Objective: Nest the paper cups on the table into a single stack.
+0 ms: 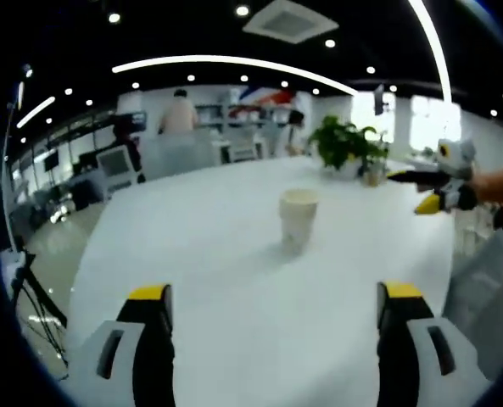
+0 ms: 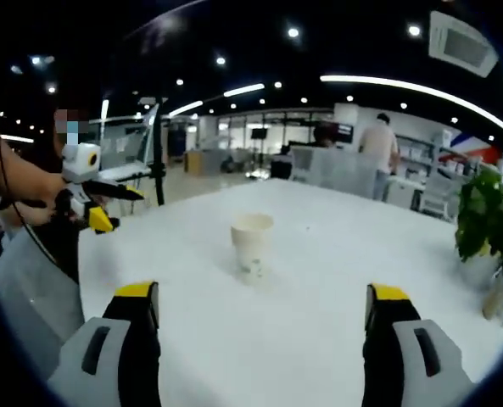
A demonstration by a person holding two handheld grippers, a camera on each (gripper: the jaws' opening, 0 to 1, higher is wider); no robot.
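One off-white paper cup [image 1: 298, 220] stands upright on the white table [image 1: 234, 254], ahead of my left gripper [image 1: 274, 298], whose jaws are wide apart with nothing between them. The same cup [image 2: 251, 244] appears in the right gripper view, ahead of my right gripper [image 2: 262, 302], also open and empty. The right gripper [image 1: 438, 182] enters the left gripper view at far right, held by a hand above the table edge. The left gripper [image 2: 90, 199] comes into the right gripper view at far left, held by a person's arm.
A potted green plant [image 1: 349, 144] sits at the table's far side; the plant [image 2: 489, 225] is at right in the right gripper view, with a small bottle [image 2: 499, 297] beside it. People, chairs and desks stand in the office behind. A tripod [image 1: 39, 297] stands left of the table.
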